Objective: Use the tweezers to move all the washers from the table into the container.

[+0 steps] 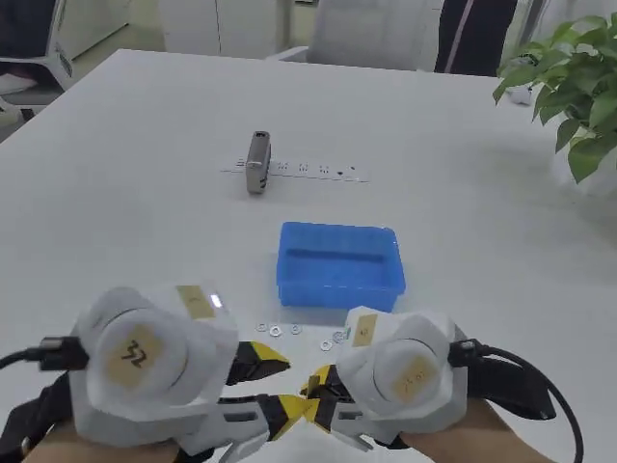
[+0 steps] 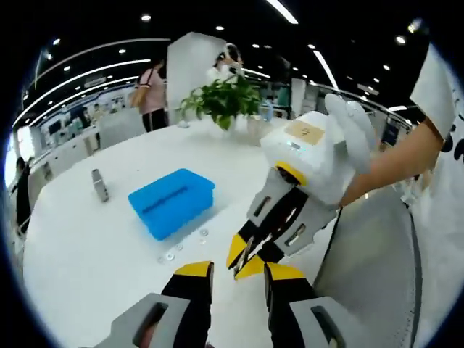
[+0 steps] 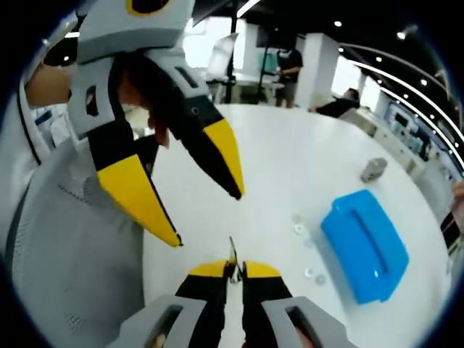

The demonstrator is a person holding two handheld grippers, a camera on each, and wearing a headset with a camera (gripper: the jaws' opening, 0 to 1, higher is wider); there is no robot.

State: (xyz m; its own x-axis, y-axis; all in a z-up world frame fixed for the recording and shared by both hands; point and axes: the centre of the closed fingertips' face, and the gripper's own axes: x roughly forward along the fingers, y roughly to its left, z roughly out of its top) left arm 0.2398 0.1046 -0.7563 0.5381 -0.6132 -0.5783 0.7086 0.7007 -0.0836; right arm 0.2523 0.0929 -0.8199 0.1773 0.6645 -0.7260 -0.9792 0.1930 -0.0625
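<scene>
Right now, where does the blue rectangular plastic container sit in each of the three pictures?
Head view: blue rectangular plastic container at the centre of the picture.
Left gripper view: container left of centre.
Right gripper view: container at lower right.
Shared landmark: the small grey block standing beyond the container.

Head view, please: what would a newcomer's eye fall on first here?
The bright blue container sits mid-table, with small washers scattered just before it. Nearest the camera, the left gripper is open and the right gripper pinches thin tweezers.
</scene>
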